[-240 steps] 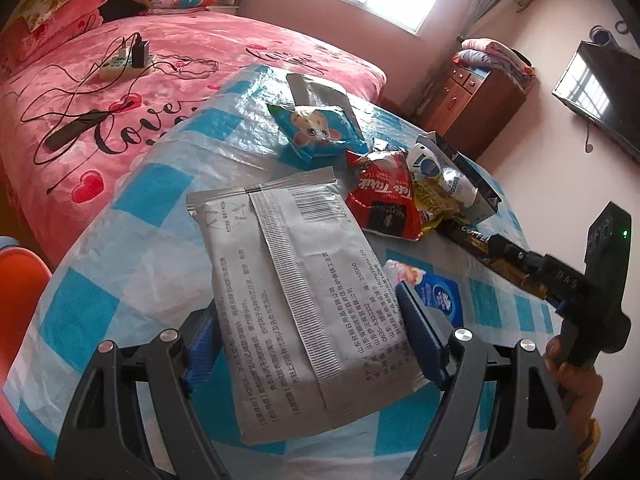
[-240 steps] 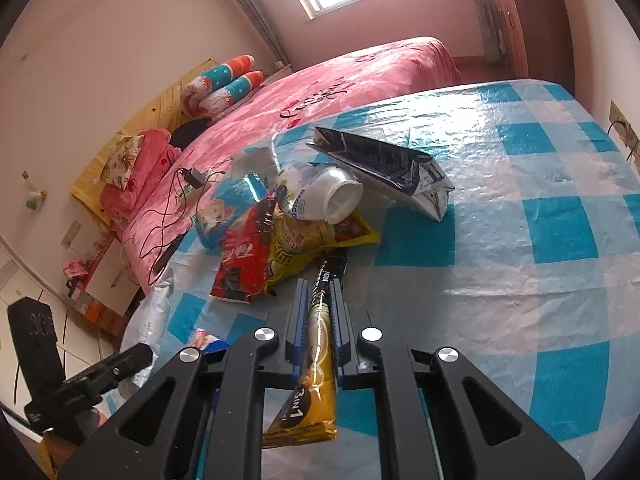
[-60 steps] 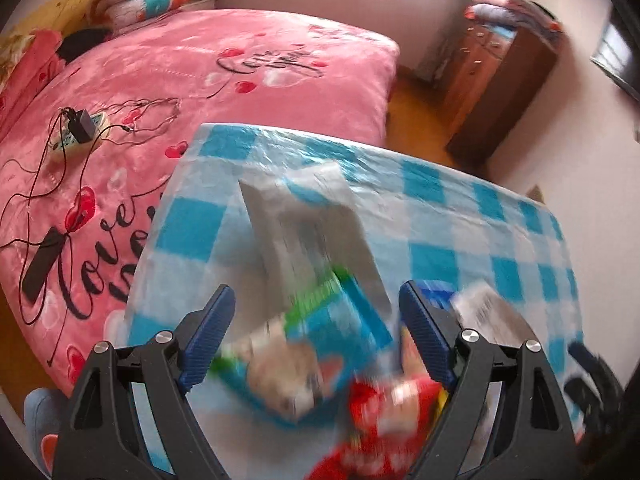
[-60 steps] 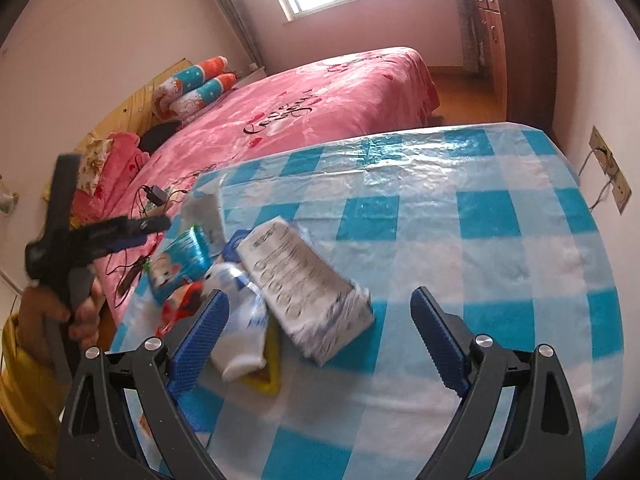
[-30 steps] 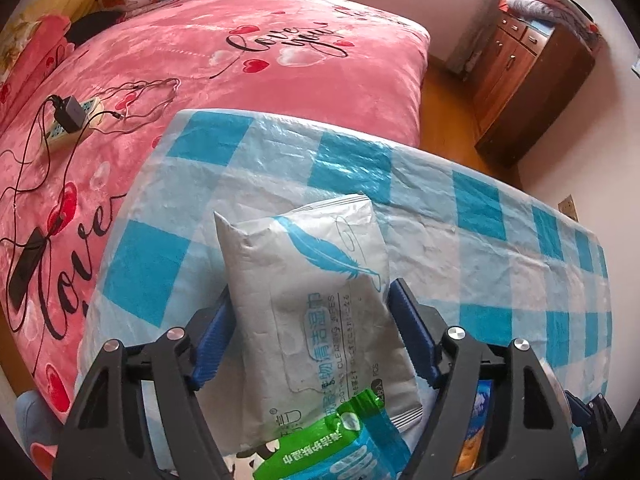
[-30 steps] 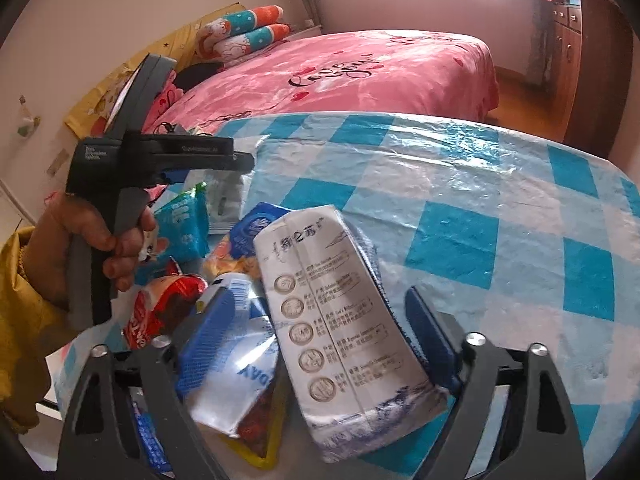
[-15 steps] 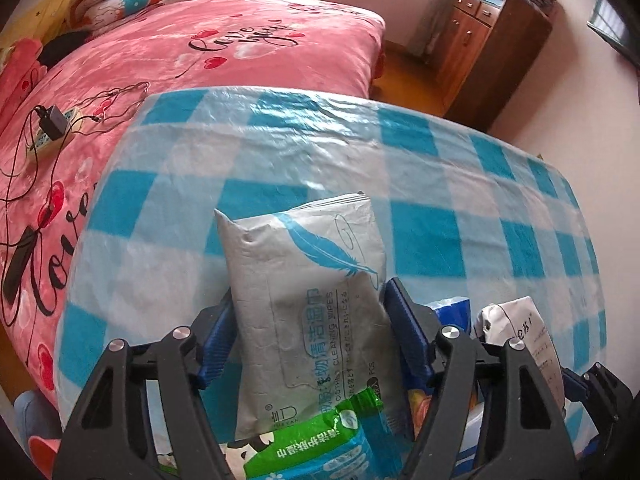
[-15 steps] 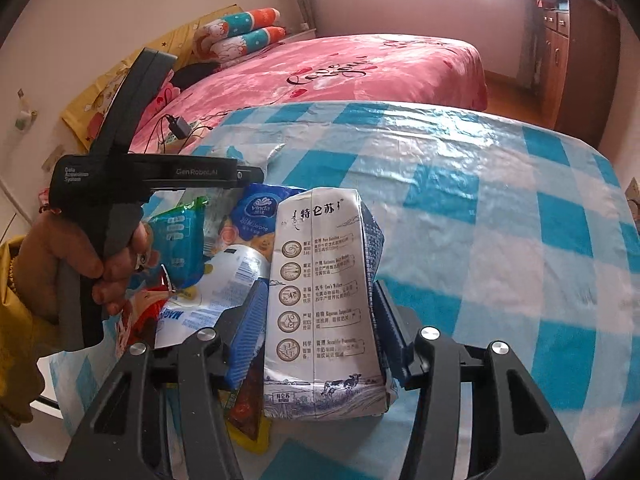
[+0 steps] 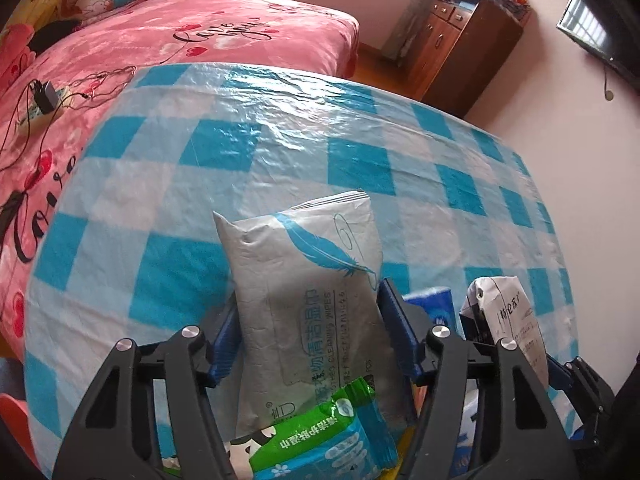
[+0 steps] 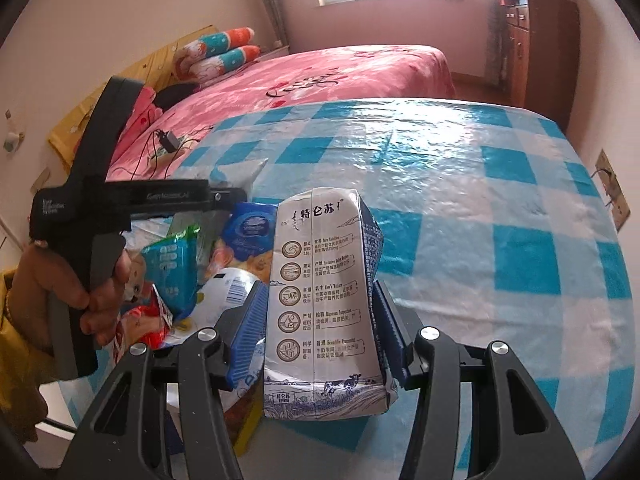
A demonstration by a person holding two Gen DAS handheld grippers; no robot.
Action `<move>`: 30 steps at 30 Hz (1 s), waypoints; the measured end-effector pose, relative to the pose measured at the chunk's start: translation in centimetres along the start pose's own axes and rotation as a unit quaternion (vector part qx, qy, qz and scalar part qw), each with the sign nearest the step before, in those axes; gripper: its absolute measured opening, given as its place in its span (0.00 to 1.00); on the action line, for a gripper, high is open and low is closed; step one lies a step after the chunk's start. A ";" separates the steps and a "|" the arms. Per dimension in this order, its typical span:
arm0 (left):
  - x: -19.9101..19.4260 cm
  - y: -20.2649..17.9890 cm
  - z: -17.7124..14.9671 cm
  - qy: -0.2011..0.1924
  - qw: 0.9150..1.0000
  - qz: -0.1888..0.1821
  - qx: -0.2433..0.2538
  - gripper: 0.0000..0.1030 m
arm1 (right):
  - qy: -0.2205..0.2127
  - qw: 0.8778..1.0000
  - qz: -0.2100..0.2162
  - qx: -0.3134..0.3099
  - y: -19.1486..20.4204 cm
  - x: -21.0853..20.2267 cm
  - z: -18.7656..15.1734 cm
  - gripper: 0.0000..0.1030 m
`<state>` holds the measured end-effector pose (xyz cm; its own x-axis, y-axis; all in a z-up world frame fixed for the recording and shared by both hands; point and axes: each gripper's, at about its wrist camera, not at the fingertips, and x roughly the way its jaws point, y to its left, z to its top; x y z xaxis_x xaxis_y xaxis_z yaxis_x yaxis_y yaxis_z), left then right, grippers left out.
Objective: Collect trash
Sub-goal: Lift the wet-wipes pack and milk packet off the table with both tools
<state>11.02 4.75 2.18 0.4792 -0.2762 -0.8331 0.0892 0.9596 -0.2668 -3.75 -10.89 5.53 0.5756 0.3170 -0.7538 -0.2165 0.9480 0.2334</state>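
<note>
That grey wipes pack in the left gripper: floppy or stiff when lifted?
Probably floppy: the grey wipes pack is a soft, creased film pouch. Likely light, looking partly flattened. The left gripper is closing on its sides; glossy film may slip.

Left claw closing on the grey wipes pack, blue pads against both its sides. Green-and-blue packet overlaps its near end, white milk carton off right on the checked tabletop.
</note>
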 end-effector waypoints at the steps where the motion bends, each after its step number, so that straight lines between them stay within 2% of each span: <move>1: -0.2 0.1 -0.2 -0.003 1.000 -0.006 -0.004 0.62 | -0.003 1.000 -0.001 0.004 0.0 -0.3 -0.3 0.53; 8: -2.4 0.4 -1.4 -0.034 0.998 -0.038 -0.023 0.60 | -0.015 1.000 -0.004 0.018 -0.4 -1.4 -0.9 0.53; 16: -5.8 0.7 -1.4 -0.070 0.995 -0.059 -0.027 0.59 | -0.038 0.999 -0.013 0.023 0.1 -3.4 -1.4 0.53; 24: -10.3 1.3 -2.1 -0.122 0.988 -0.090 -0.038 0.58 | -0.065 0.997 -0.017 0.024 0.9 -5.3 -1.4 0.53; 30: -12.8 2.2 -2.8 -0.141 0.983 -0.112 -0.046 0.58 | -0.077 0.997 -0.018 0.025 1.5 -6.5 -1.2 0.53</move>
<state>2.66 10.27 10.93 0.6812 -0.4412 -0.5842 0.1471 0.8642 -0.4812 -8.77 -11.50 10.01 0.6977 0.2796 -0.6595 -0.1566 0.9579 0.2405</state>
